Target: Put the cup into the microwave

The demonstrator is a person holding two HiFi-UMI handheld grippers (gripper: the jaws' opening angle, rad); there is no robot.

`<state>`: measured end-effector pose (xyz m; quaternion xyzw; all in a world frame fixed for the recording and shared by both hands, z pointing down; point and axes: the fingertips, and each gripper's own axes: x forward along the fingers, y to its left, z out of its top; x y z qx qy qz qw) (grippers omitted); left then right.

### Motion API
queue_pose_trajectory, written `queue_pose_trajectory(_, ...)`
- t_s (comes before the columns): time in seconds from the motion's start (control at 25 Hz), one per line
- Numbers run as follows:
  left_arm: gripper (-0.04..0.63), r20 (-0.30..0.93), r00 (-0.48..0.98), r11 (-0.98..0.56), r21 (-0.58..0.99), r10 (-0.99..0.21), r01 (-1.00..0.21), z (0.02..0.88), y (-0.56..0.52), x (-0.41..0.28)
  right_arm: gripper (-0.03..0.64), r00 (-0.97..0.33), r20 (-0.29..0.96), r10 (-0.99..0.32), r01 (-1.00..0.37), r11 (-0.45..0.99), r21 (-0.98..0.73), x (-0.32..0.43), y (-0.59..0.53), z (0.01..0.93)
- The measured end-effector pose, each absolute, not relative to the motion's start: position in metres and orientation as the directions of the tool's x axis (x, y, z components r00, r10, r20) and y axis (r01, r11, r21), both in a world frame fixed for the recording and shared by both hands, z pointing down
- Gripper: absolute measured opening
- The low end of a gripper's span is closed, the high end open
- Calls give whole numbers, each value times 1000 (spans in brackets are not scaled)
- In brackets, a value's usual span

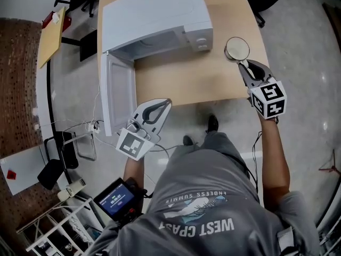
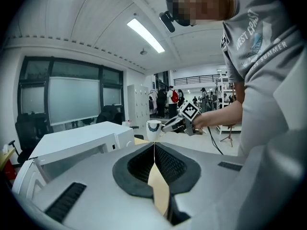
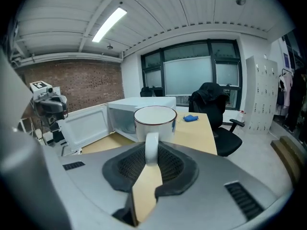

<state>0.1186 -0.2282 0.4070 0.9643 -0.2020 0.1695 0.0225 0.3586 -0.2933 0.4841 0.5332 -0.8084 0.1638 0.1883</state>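
A white cup [image 1: 237,48] with a dark rim hangs above the right end of the wooden table [image 1: 186,79]. My right gripper [image 1: 244,65] is shut on its handle. In the right gripper view the cup [image 3: 154,123] stands upright just past the jaws, and the handle [image 3: 151,147] is pinched between them. The white microwave [image 1: 154,17] sits at the table's back left with its door [image 1: 116,92] swung open. My left gripper [image 1: 166,103] hovers near the table's front edge, beside the door, shut and empty. In the left gripper view its tips [image 2: 154,146] meet, and the cup [image 2: 153,130] shows beyond them.
A small blue object [image 3: 190,118] lies on the table's far side. A black office chair [image 3: 214,110] stands behind the table. A brown envelope [image 1: 50,36], cables and a white wire rack [image 1: 58,228] lie on the floor to the left. The person stands at the table's front edge.
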Motion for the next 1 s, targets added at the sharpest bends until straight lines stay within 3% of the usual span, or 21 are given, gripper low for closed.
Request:
queue_pose_trajectory(0.36,21,207,913,-935,-45,-353,-351,368,-210,91,71,-391,428,-815,-908,418,-34,294,-236,386)
queue_pose_trajectory(1.0,21,64,929,-929,-87,-365,-359,315,-180,6,71,-507,423,-751,-828,561,4,137,-151,313)
